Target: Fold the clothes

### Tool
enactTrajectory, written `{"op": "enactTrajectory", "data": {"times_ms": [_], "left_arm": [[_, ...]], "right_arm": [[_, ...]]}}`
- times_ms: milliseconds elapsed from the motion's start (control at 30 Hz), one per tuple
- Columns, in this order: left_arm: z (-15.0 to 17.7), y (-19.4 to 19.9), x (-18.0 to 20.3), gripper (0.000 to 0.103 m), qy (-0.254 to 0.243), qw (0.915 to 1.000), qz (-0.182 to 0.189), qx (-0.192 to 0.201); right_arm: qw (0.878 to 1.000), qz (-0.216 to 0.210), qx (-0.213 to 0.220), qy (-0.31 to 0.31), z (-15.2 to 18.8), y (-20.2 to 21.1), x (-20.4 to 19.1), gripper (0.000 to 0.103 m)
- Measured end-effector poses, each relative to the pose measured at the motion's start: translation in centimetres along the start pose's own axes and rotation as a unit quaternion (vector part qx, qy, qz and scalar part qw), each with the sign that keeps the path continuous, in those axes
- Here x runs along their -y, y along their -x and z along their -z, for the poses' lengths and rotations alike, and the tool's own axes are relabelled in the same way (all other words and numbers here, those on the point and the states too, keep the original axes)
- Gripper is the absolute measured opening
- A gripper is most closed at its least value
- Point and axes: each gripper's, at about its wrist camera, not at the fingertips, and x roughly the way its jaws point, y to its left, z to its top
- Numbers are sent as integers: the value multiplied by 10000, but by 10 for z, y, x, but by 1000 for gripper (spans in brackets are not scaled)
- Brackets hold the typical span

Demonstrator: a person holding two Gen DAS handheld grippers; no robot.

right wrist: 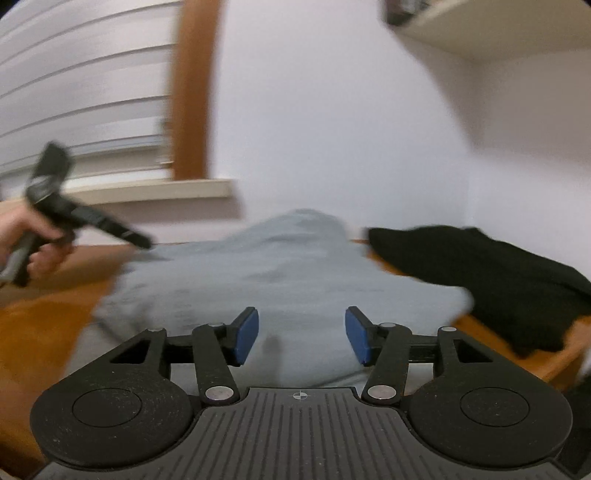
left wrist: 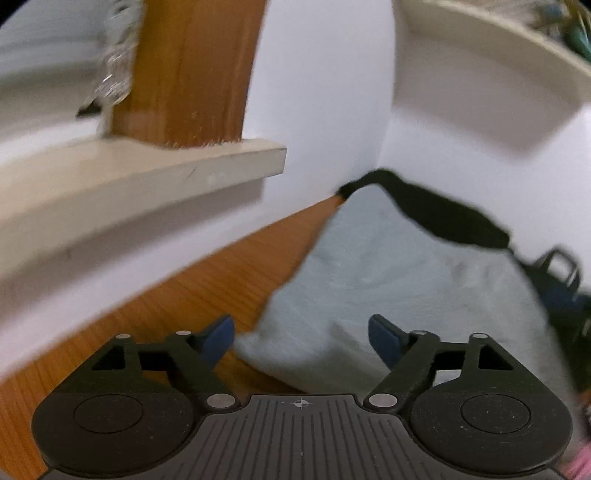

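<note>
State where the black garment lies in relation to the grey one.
In the right wrist view the black garment lies on the wooden table, right of the grey garment and near the white wall.

Bare wood table [left wrist: 229, 280] left free, wall [left wrist: 325, 110] behind, black garment [right wrist: 480, 280] blocks right

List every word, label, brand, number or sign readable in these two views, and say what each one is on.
No readable text in either view.
Right tool: only a crosshair mark on its base, no letters.
Left tool: the same crosshair mark, no letters; in the right wrist view it carries pale marks too blurred to read.
Light blue garment, black garment, shelf items: no print legible, all motion-blurred.
</note>
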Motion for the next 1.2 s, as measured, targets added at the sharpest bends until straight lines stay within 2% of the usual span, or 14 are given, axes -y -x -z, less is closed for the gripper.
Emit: {"op": "enactTrajectory", "data": {"times_ms": [133,200,300,367,467,533,633,700,833,967,1133,1200], "left_arm": [[15,16,6,85,420,9990,70,105],[17,17,14,85,417,9990,58,167],[20,23,38,85,4,9998,-24,219],[23,28,53,86,-285,9990,237,260],[26,31,68,86,-566,9966,532,274],[29,28,75,86,-695,9964,462,149],[35,21,73,86,-721,9973,149,-23],[35,17,66,86,-688,9976,69,-47],[30,18,54,86,-613,9981,-37,105],[22,21,46,86,-649,9971,190,337],[14,7,38,85,-246,9985,443,203],[16,4,37,84,-239,9989,376,135]], "right_arm": [[9982,-571,159,-43,4,5,-39,53],[9970,-748,171,-94,7,2,-52,53],[9961,-882,20,-4,13,-10,-67,53],[9961,-868,-48,128,18,-16,-73,53],[9954,-945,122,137,27,-17,-71,54],[9948,-985,216,118,31,-17,-70,55],[9955,-923,165,134,29,-17,-72,55],[9957,-900,128,184,27,-15,-74,55],[9951,-967,149,147,30,-11,-72,55],[9946,-1008,197,121,33,-7,-70,56],[9949,-984,197,131,33,-7,-72,57],[9949,-982,204,139,33,-7,-72,57]]}}
